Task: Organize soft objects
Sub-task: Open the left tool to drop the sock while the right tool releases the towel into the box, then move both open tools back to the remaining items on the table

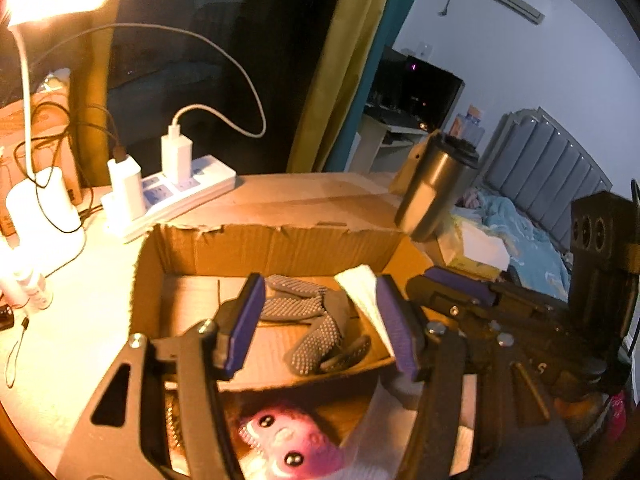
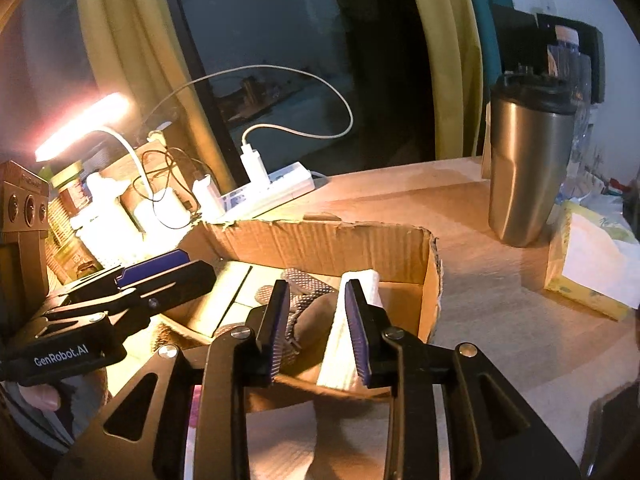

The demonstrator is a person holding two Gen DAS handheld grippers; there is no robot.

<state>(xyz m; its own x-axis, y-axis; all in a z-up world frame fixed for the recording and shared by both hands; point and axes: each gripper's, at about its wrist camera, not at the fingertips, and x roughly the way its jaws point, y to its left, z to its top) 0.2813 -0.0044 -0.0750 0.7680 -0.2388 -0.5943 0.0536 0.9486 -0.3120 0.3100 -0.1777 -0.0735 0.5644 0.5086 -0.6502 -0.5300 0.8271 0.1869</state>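
Two wrist views, one desk (image 2: 500,320) under warm lamp light. Largest item I see is the open cardboard box (image 1: 280,248), flaps torn, sitting mid-desk. Inside it lie grey dotted gloves (image 1: 316,324), bunched toward the centre, and a folded white cloth (image 2: 352,336) leaning at the right side of the box.

My left gripper (image 1: 320,320) hangs over the box with its purple pads set wide apart, nothing between them. My right gripper (image 2: 318,328) is also spread, poised over the near box wall; the white cloth sits just beside its right pad, contact unclear.

Only the left view shows a pink plush toy (image 1: 288,444) with bead eyes, low in frame outside the box's near wall. Only the right view shows the tissue pack (image 2: 592,272) clearly, beside the steel tumbler (image 2: 524,168). Both views catch the white power strip (image 1: 180,196) behind the box.
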